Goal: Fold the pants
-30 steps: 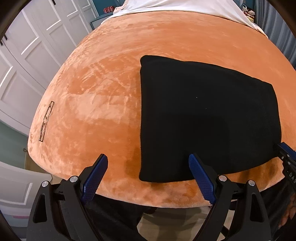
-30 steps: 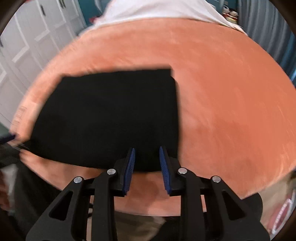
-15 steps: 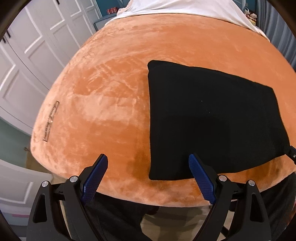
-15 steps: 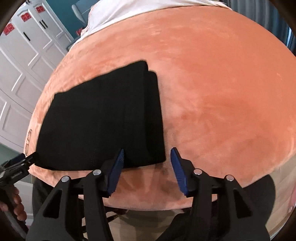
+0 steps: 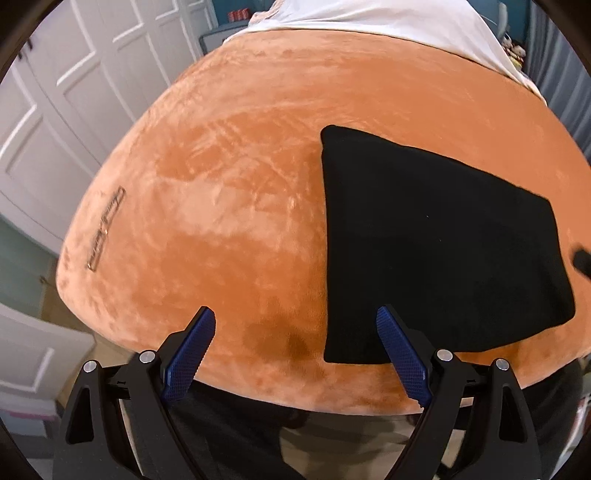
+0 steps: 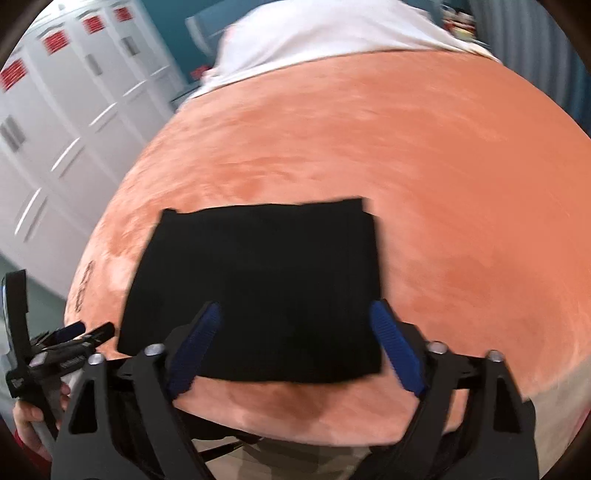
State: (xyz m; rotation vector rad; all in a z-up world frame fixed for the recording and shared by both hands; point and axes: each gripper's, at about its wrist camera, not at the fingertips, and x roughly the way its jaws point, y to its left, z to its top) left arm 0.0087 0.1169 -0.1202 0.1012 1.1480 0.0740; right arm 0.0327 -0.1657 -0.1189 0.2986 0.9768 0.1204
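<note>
The black pants lie folded into a compact rectangle on the orange plush bedspread, near its front edge. My left gripper hovers open over the bedspread just left of the bundle, nothing between its blue pads. In the right wrist view the same folded pants lie below my right gripper, whose jaws are opening and stand apart above the cloth, clear of it. The left gripper shows at that view's left edge, held by a hand.
White panelled cupboard doors stand to the left of the bed. A white sheet covers the far end. The bedspread's front edge drops off just ahead of the grippers, with dark trousers of the person below it.
My right gripper has opened wide and lifted away from the pants' near edge; the bundle looks smaller in its view. The left gripper drifted slightly left, still open.
</note>
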